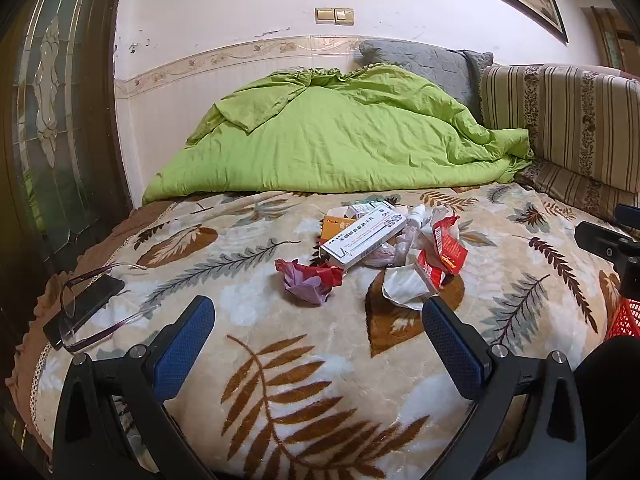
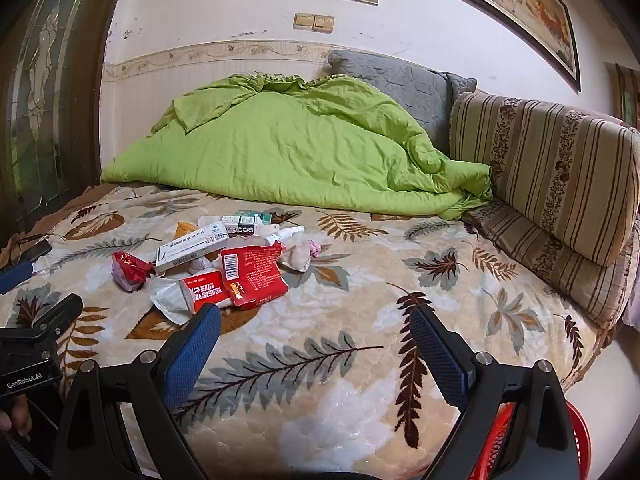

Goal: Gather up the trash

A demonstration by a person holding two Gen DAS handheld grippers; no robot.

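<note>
A pile of trash lies mid-bed on the leaf-patterned blanket [image 1: 320, 380]. It holds a white medicine box [image 1: 362, 240], a crumpled purple and red wrapper [image 1: 310, 280], torn red snack packets [image 1: 446, 250] and a white wrapper [image 1: 402, 286]. My left gripper [image 1: 316, 316] hovers open and empty just short of the pile. In the right wrist view the red packets [image 2: 252, 276], the box [image 2: 192, 250] and the crumpled wrapper [image 2: 130, 270] lie ahead and to the left. There my right gripper [image 2: 316, 324] stands open, holding nothing.
Glasses [image 1: 74, 308] rest on a dark phone [image 1: 94, 296] at the bed's left edge. A green duvet [image 1: 332, 136] and striped cushions [image 2: 552, 176] fill the far side. A red basket [image 2: 580, 436] sits under my right gripper. A hand [image 2: 14, 416] holds the left gripper.
</note>
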